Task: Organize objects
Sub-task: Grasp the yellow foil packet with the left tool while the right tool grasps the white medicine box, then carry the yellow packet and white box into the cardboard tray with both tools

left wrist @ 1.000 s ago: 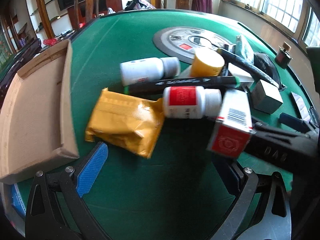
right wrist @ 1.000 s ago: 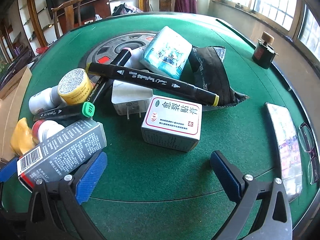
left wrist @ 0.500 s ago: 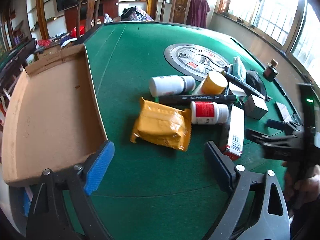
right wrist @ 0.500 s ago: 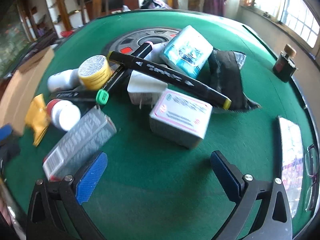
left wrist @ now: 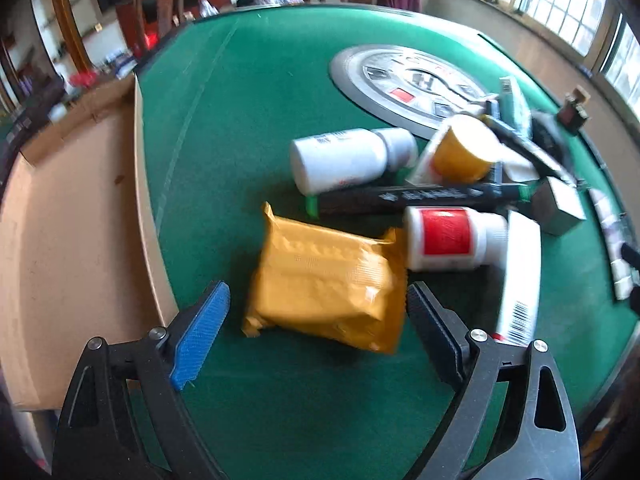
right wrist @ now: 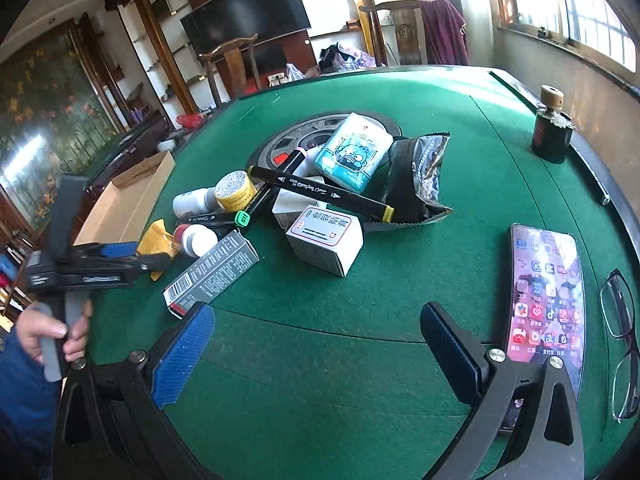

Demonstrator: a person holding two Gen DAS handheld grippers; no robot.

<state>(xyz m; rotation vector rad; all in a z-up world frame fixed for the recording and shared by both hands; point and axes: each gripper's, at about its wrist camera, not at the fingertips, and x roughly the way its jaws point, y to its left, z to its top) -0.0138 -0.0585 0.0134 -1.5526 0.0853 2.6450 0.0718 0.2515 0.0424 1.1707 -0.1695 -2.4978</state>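
Green felt covers the table (right wrist: 360, 360), a soft napped surface with a round metal plate (left wrist: 400, 84) set in its middle; the clutter lies heaped beside that plate, evidently waiting to be sorted. At the table's left edge sits an open cardboard box (left wrist: 72, 240), shallow, stiff and bare inside, judged to be the place the items are bound for. Nearest it lies the yellow packet (left wrist: 324, 284), a soft crinkled foil pouch, flat on the felt; the left gripper (left wrist: 316, 312) straddles its near end, jaws spread wide, having just narrowed a little, with the pads on either side and no contact visible; this reads as the approach to a pinch. Touching the packet's far corner is a white bottle with a red label (left wrist: 444, 236), smooth plastic, lying on its side; beyond it lie a black marker (left wrist: 420, 196), 1 more white bottle (left wrist: 344, 160) and a yellow-capped jar (left wrist: 460, 148). A grey carton (right wrist: 212, 272) with a barcode lies flat ahead of the right gripper (right wrist: 316, 340), whose jaws stand spread and empty over bare felt. A phone (right wrist: 544, 292) and spectacles (right wrist: 620, 340) lie well apart at the right edge.
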